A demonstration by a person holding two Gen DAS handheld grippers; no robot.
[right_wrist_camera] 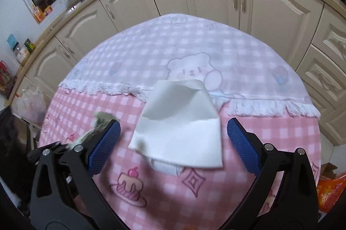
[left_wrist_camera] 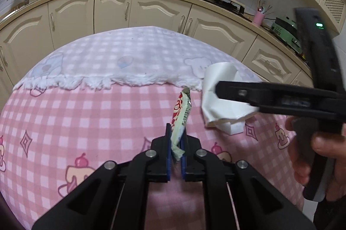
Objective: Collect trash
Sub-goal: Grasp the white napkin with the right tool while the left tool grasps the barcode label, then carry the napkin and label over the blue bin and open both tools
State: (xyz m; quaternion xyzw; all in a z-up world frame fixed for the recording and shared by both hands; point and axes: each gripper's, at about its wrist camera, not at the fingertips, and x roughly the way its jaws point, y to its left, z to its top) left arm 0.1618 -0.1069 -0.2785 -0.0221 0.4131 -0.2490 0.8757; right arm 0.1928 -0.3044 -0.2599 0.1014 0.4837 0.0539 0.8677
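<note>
My left gripper (left_wrist_camera: 176,132) is shut on a long red, white and green snack wrapper (left_wrist_camera: 181,113) and holds it above the pink checked tablecloth (left_wrist_camera: 97,117). The wrapper's tip also shows at the left of the right wrist view (right_wrist_camera: 101,119). A crumpled white paper tissue (right_wrist_camera: 181,124) lies on the table between the open blue pads of my right gripper (right_wrist_camera: 174,132). In the left wrist view the right gripper (left_wrist_camera: 218,91) comes in from the right over the tissue (left_wrist_camera: 220,100).
A white fringed cloth (left_wrist_camera: 129,57) with bears covers the far half of the table. Cream kitchen cabinets (left_wrist_camera: 151,9) and a counter with pots stand behind. An orange bag (right_wrist_camera: 330,191) and a plastic bag (right_wrist_camera: 30,104) lie beside the table.
</note>
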